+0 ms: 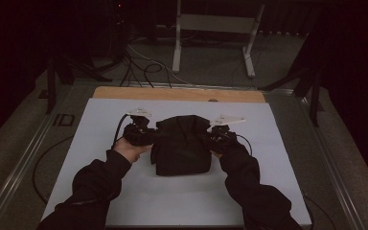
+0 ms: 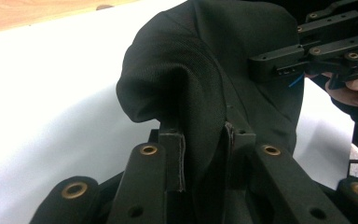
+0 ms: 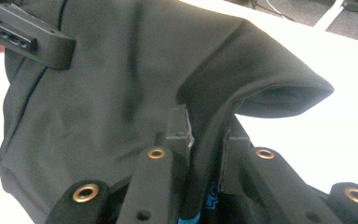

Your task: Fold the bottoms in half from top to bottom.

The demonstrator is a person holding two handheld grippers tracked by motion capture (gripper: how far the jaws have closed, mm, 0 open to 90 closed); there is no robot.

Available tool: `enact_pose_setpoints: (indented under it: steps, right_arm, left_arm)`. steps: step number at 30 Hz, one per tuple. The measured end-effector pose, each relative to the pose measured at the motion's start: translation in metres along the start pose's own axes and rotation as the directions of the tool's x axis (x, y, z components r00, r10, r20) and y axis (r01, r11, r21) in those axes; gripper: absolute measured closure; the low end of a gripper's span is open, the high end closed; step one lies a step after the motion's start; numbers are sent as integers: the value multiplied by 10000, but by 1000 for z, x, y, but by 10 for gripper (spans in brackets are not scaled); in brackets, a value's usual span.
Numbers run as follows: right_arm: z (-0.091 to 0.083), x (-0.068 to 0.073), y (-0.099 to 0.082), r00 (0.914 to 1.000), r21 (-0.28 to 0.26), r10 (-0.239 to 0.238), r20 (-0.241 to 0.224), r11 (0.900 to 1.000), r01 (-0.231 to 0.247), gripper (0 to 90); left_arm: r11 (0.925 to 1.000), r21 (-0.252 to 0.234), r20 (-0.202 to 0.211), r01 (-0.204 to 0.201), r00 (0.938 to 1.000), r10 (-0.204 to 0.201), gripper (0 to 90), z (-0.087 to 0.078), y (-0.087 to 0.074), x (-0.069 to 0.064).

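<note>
A black garment (image 1: 181, 143) lies bunched in the middle of the white table cover (image 1: 100, 120). My left gripper (image 1: 149, 138) is shut on its left edge, and in the left gripper view the cloth (image 2: 200, 84) is pinched between the two pads. At the opposite edge my right gripper (image 1: 210, 139) is shut on the garment as well. The right gripper view shows a thick fold of the fabric (image 3: 135, 88) clamped between the pads (image 3: 181, 126). Both hands hold the upper part of the garment slightly off the table.
A wooden strip (image 1: 177, 94) runs along the table's far edge. Beyond it stand a white metal frame (image 1: 215, 33) and loose cables (image 1: 143, 67) on the floor. Metal rails (image 1: 24, 158) border the table on both sides.
</note>
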State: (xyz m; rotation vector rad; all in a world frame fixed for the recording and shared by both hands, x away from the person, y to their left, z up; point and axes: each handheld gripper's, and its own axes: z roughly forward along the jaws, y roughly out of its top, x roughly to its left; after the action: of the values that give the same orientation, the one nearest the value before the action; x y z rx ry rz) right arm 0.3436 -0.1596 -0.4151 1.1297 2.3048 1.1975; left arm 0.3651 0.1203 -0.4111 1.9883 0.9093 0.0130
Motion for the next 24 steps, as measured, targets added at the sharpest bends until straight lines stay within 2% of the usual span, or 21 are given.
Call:
enact_pose_setpoints:
  steps: [4,14,20,24]
  right_arm:
    - [9,0,-2,10000,246,-20,95,9997,17,782]
    - [30,-5,-13,9996,741,148,239,9971,-165,783]
    - [39,-9,-15,9990,940,228,373,9952,-263,782]
    - [48,-12,-17,9980,1094,317,544,9933,-376,782]
  left_arm:
    - [9994,195,139,282,9995,-284,746,7,-4,8]
    - [9969,414,361,666,9970,-681,746,26,-14,24]
    - [9956,550,365,759,9963,-780,746,36,-16,32]
    - [9966,593,240,580,9979,-595,745,42,-17,36]
